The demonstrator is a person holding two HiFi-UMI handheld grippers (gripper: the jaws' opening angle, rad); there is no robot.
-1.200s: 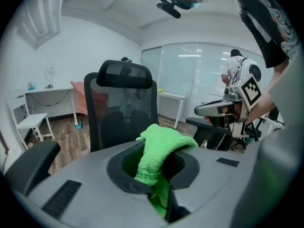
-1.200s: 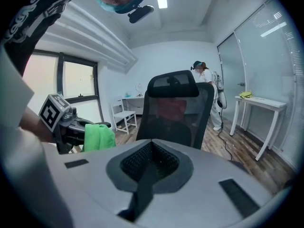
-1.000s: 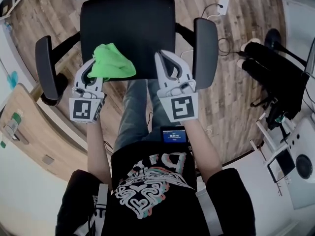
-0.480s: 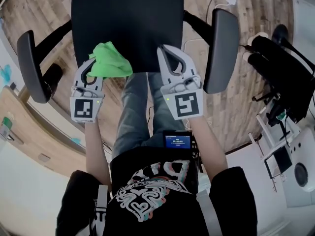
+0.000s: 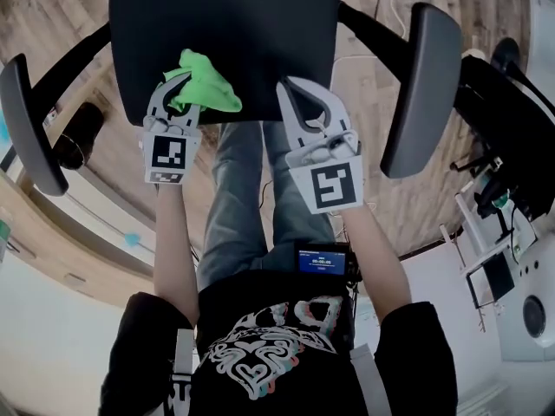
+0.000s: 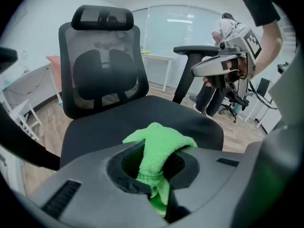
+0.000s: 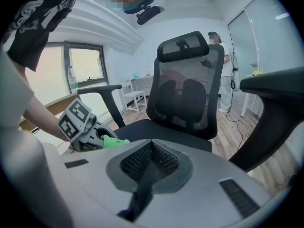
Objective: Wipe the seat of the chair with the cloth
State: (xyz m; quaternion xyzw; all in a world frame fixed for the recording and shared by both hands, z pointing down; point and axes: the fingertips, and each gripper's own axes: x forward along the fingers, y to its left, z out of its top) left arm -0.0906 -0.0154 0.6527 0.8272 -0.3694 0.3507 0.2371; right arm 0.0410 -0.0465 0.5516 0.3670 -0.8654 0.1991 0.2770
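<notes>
The black office chair's seat (image 5: pixel 234 33) lies straight ahead of me; its mesh back and headrest rise behind the seat (image 6: pixel 109 127) in the left gripper view. My left gripper (image 5: pixel 176 87) is shut on a bunched bright green cloth (image 5: pixel 208 83), which rests over the seat's front left edge. In the left gripper view the cloth (image 6: pixel 161 144) bulges up between the jaws of the left gripper (image 6: pixel 153 167). My right gripper (image 5: pixel 295 94) hovers at the seat's front right edge, shut with nothing in it. From the right gripper view the cloth (image 7: pixel 114 141) shows at the left.
Black armrests flank the seat, one at the left (image 5: pixel 26 120) and one at the right (image 5: pixel 425 85). Another dark chair base (image 5: pixel 512 137) and white equipment (image 5: pixel 520 276) stand at the right. Cables (image 5: pixel 395 7) run over the wooden floor. A person stands in the background (image 6: pixel 228 30).
The left gripper has carried the cloth forward and up onto the seat's front edge. The chair has come closer and fills more of the head view. The right gripper has hardly shifted.
</notes>
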